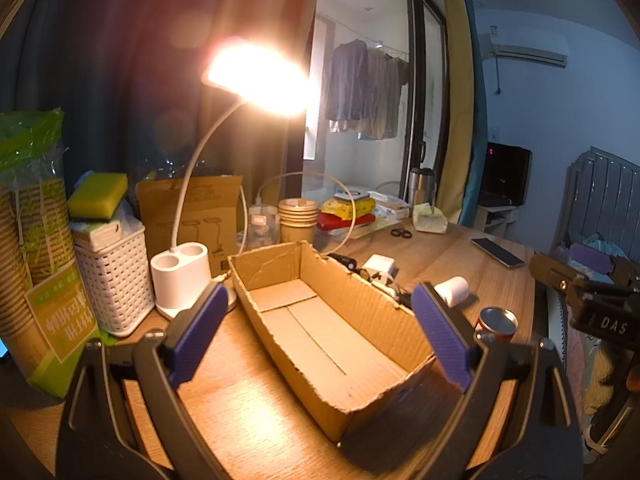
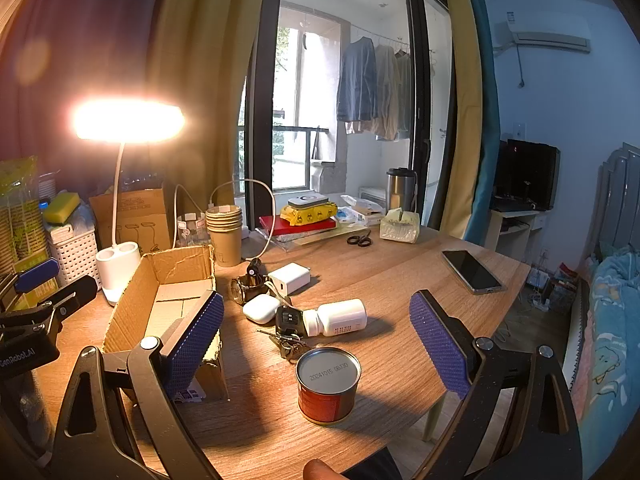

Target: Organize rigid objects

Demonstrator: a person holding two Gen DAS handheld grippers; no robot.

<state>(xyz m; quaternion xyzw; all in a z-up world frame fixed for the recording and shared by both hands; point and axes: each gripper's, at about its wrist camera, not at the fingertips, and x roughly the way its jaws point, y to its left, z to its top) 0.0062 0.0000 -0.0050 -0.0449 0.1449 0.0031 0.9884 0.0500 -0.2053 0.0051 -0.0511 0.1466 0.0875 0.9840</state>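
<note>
Upright, red can (image 2: 328,384) w/ silver lid, cardboard box (image 1: 320,328) empty

1. This is a room in a home, a bedroom with a desk (image 2: 400,276) in it.
2. Shirts (image 2: 372,88) hang to dry on a balcony behind a glass door.
3. A bed (image 2: 612,320) with a blue blanket sits at the right.
4. An air cooler (image 2: 550,38) is high on the wall.
5. A lit lamp (image 2: 128,122), paper cups (image 2: 225,228), a phone (image 2: 472,272) and what may be a tissue pack (image 2: 400,226) lie on the desk.
</note>
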